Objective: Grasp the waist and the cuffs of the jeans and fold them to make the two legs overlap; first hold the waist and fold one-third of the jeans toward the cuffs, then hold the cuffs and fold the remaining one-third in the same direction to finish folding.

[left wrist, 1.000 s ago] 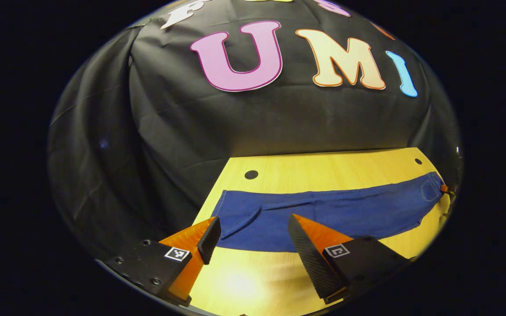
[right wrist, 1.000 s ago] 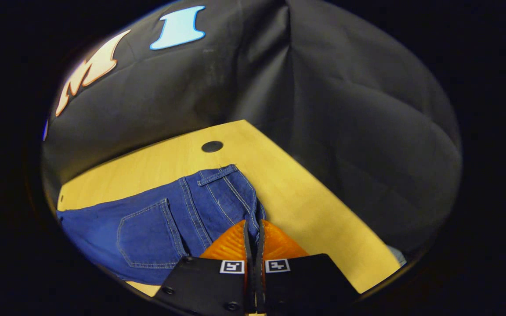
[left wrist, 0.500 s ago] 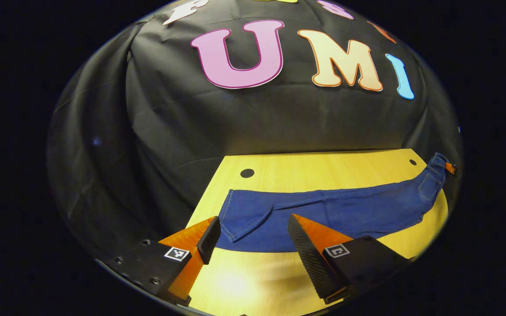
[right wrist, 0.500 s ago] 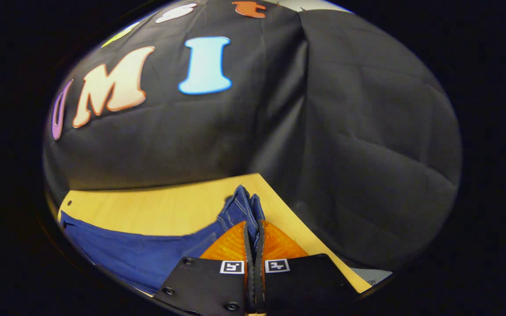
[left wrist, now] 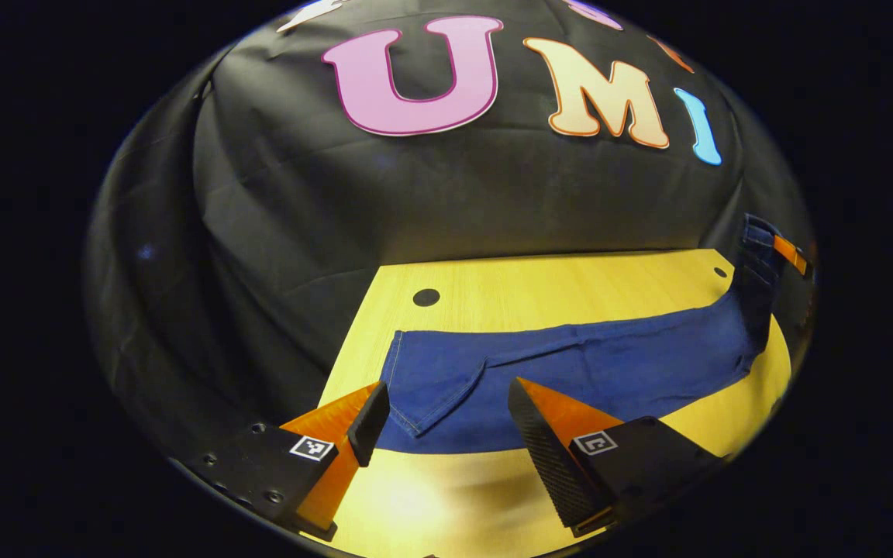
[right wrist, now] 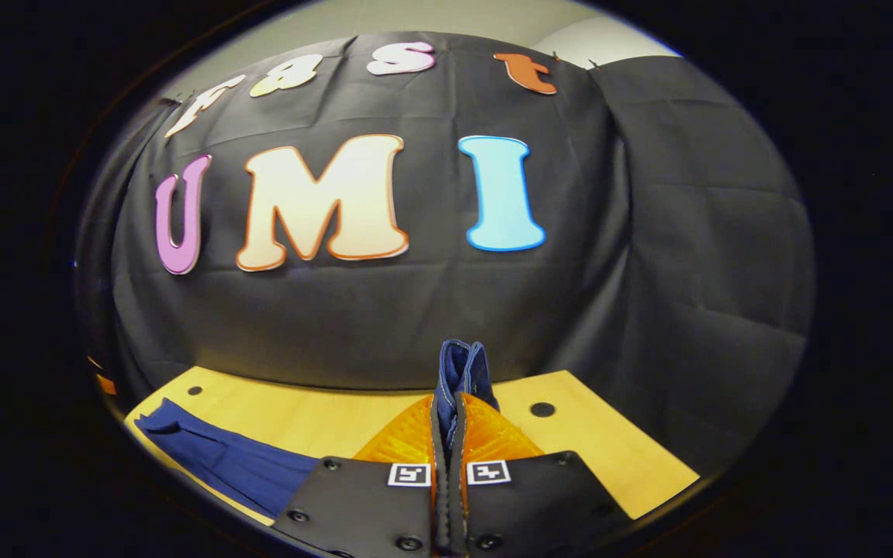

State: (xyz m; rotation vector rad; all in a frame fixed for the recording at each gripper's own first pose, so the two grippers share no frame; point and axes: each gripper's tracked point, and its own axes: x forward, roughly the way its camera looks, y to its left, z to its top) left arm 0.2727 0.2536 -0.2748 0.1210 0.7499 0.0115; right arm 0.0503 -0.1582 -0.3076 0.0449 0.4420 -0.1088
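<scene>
Denim jeans (left wrist: 570,372) waist now higher off surface (left wrist: 539,291), clamped in right hand-held gripper (right wrist: 450,403); left hand-held gripper (left wrist: 446,422) stays apart.

The jeans (left wrist: 570,372) are a deep, even blue, with paler stitching tracing the hem of the cuff (left wrist: 408,380) and the seams. They lie on a surface (left wrist: 555,291) of warm yellow wood with a fine straight grain, marked by small round black holes (left wrist: 425,297) near its far corners. A bright glare whitens the wood at the near edge. Behind, the booth's wall (left wrist: 299,217) is matt black cloth, creased in soft folds. Each gripper body is black and carries a small square tag (left wrist: 312,448) patterned in black and white. Where the waist (right wrist: 462,372) is bunched upward, the denim looks darker, with light thread lines.
</scene>
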